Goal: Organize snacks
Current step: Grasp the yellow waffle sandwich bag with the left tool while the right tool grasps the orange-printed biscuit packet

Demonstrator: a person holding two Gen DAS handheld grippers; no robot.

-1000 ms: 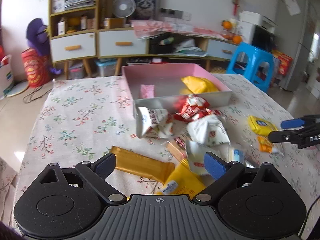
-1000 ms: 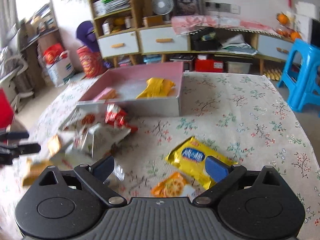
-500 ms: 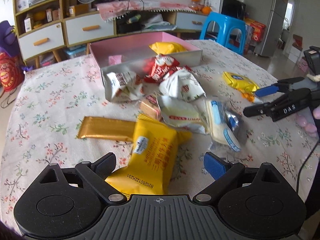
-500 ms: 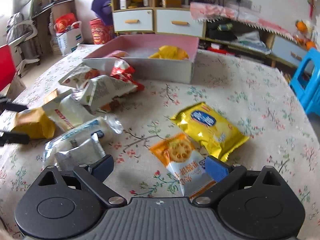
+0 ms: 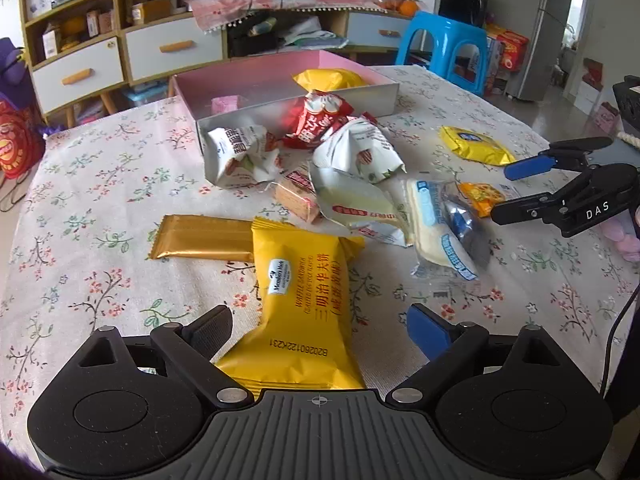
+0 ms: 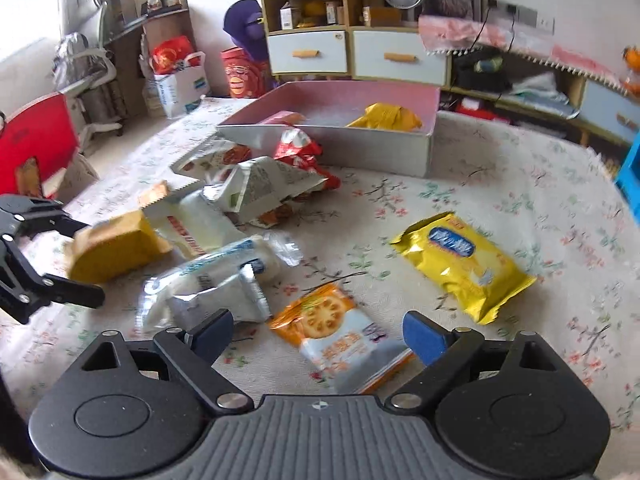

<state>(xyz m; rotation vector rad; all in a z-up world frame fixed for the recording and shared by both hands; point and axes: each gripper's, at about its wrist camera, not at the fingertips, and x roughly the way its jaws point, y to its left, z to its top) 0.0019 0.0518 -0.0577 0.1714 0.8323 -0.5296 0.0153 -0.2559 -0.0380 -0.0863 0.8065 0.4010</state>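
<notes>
The left gripper [image 5: 320,330], jaws spread and gripping nothing, straddles the yellow waffle sandwich packet [image 5: 306,304] near the table's front edge, its length running straight ahead. The right gripper [image 6: 318,330], jaws just narrowing yet apart, brackets the orange cracker packet [image 6: 340,336].

Tray [image 5: 224,80] at far middle of table [image 5: 80,208]. In tray: two packets. Against tray's near wall: heap of snack packets [image 5: 320,160]. Nearer than heap: waffle packet [image 5: 308,300], overlapping flat bar [image 5: 200,238] to its left. Right of tray, apart from heap: cracker packet [image 6: 464,264]; nearer, biscuit packet [image 6: 340,336].
</notes>
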